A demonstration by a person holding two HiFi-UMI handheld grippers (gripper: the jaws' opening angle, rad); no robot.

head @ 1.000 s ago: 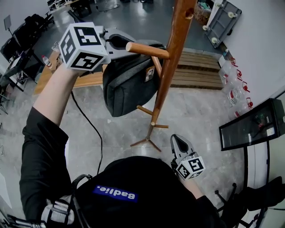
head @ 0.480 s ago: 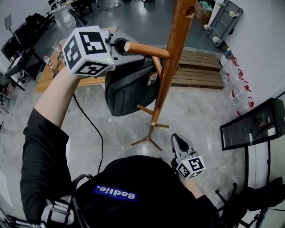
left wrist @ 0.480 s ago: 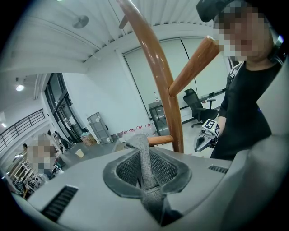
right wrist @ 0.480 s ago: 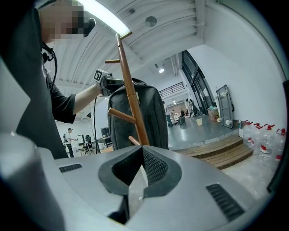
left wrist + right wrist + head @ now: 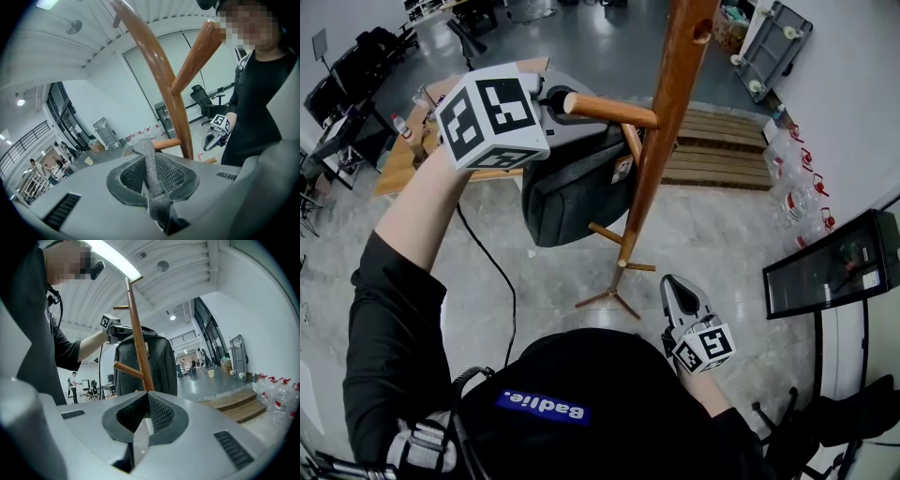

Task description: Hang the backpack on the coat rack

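1. Left tool (image 5: 152, 187), raised at the upper left of the head view, is clamped on a grey strap (image 5: 149, 161) of the backpack (image 5: 572, 187). The pads press it from both sides.
2. Right tool (image 5: 679, 292) sits low at the lower right of centre, its jaws closed together with nothing between them.
3. The dark backpack hangs from the left tool, close against the pole of the wooden coat rack (image 5: 661, 141) and just under a peg (image 5: 609, 110). Its pockets are closed, so what it holds cannot be seen.
4. Clear water bottles (image 5: 787, 202) stand on the floor by the wall at the right edge. One small bottle (image 5: 397, 127) stands on a wooden worktop (image 5: 403, 155) at the upper left.
5. Only the left tool's view shows the strap in the grip, with its top below the peg and not looped round it. In the head view the marker cube hides this.
6. Only the right tool's view shows the backpack's full length beside the pole.
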